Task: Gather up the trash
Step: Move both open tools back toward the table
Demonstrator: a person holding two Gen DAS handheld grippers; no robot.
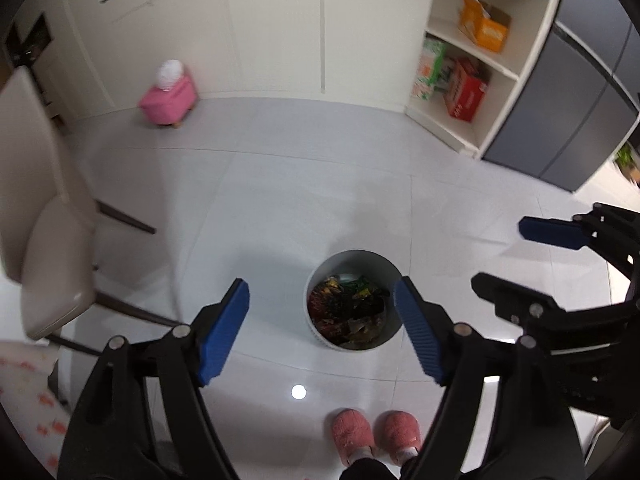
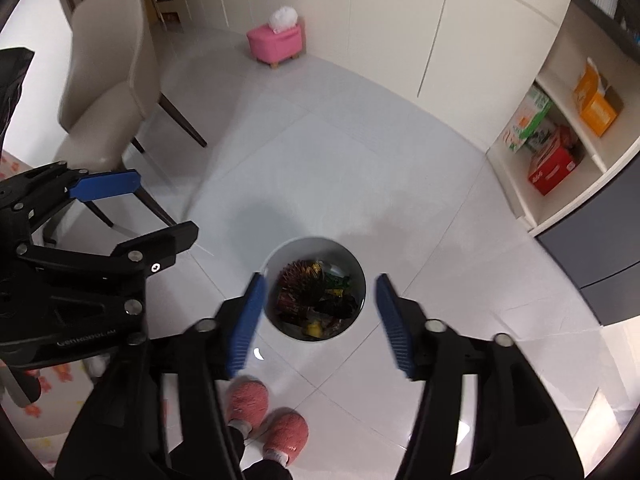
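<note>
A round grey waste bin (image 1: 352, 257) stands on the white tiled floor, holding crumpled wrappers (image 1: 347, 314) in red, green and yellow. My left gripper (image 1: 320, 286) hangs high above it, blue pads wide apart, open, with nothing between them. In the right wrist view the bin (image 2: 316, 242) and its trash (image 2: 316, 296) show between the pads of my right gripper (image 2: 320, 278), also open and empty. Each gripper shows in the other's view: the right gripper (image 1: 500, 252) at the right edge, the left gripper (image 2: 166, 208) at the left edge.
A beige chair (image 1: 44, 240) stands to the left. A pink stool (image 1: 170, 96) sits by the far cabinets. Open shelves (image 1: 492, 68) with boxes are at the right. The person's pink slippers (image 1: 376, 436) stand just in front of the bin. A patterned mat (image 1: 24, 400) lies at the lower left.
</note>
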